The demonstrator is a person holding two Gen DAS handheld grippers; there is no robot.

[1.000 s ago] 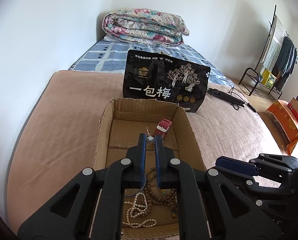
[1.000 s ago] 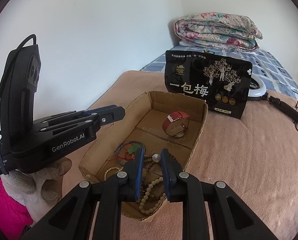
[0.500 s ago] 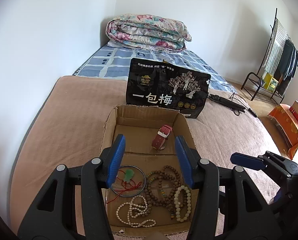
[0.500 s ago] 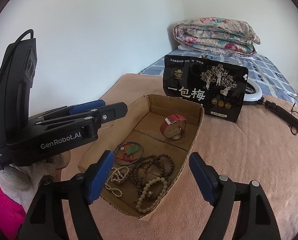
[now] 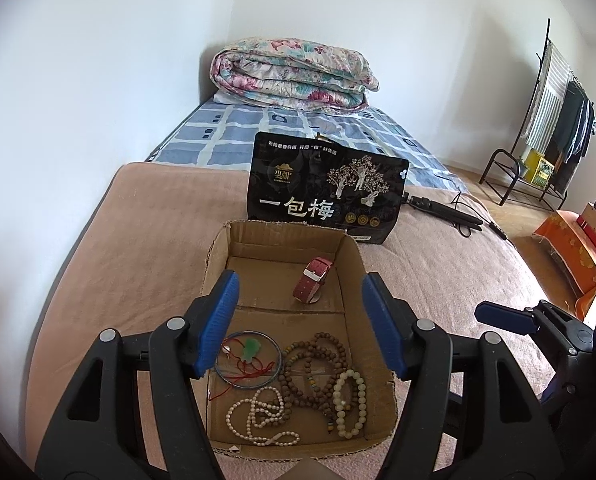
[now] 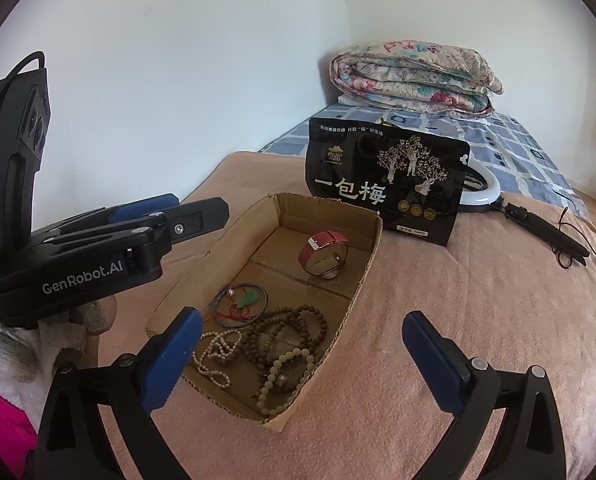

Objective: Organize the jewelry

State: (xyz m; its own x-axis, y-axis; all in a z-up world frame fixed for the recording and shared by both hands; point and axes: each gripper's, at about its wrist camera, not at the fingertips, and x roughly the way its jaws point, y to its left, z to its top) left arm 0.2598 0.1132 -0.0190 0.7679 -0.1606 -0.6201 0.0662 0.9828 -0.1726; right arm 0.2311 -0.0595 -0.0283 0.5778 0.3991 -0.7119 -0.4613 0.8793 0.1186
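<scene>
Left wrist view: both claws, left claw (image 5: 300,322) and right claw (image 6: 298,350), formerly pinched, now opening, empty, above the cardboard box (image 5: 354,258).

Left tool (image 5: 300,326) jaws opening, empty, above cardboard box (image 5: 213,258) holding beads (image 5: 314,372), red watch (image 5: 312,280).

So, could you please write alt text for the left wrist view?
An open cardboard box on a pink blanket holds a red watch, a bangle and bead strings. The left gripper, jaws opening and empty, hovers above it.
</scene>
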